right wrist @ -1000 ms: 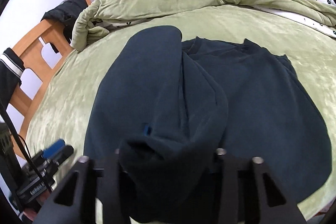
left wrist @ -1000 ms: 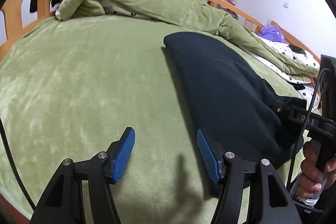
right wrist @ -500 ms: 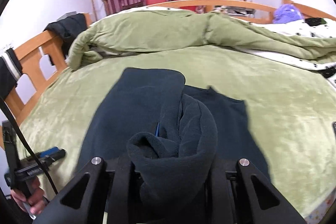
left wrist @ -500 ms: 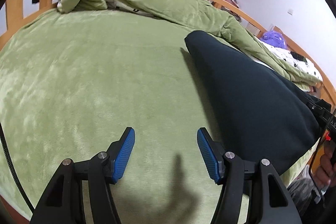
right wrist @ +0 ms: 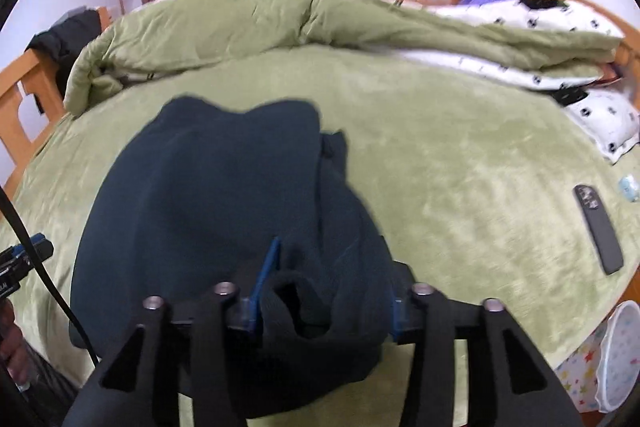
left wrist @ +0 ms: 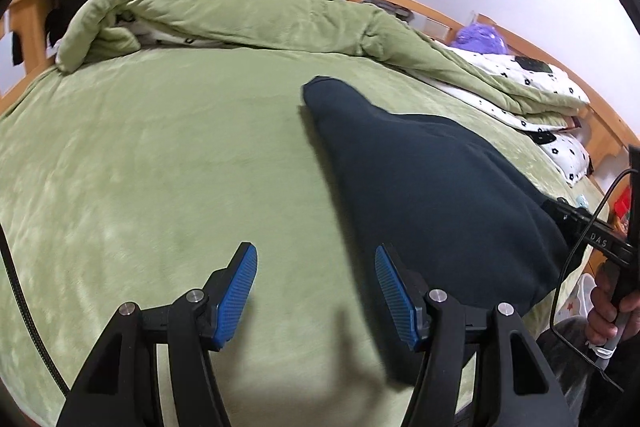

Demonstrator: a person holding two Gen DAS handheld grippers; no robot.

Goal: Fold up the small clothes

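Right tool releasing a folded edge of the dark garment onto the bed.

The dark garment (right wrist: pixel 224 211) lies on the green bed cover (right wrist: pixel 460 187), near the bed's front edge, one layer doubled over another. The right tool (right wrist: pixel 324 283) has a bunched hem between its jaws, which are opening; motion blur leaves it unclear whether the pads have fully parted from the cloth. The left tool (left wrist: pixel 316 291) hovers over bare cover just beside the garment, jaws moderately wide and empty. Recommended: let the hem drop fully clear before withdrawing, draw straight back so the pads do not drag the top layer, then check that the edges align. The remote (right wrist: pixel 598 229) lies well apart and poses no obstruction.
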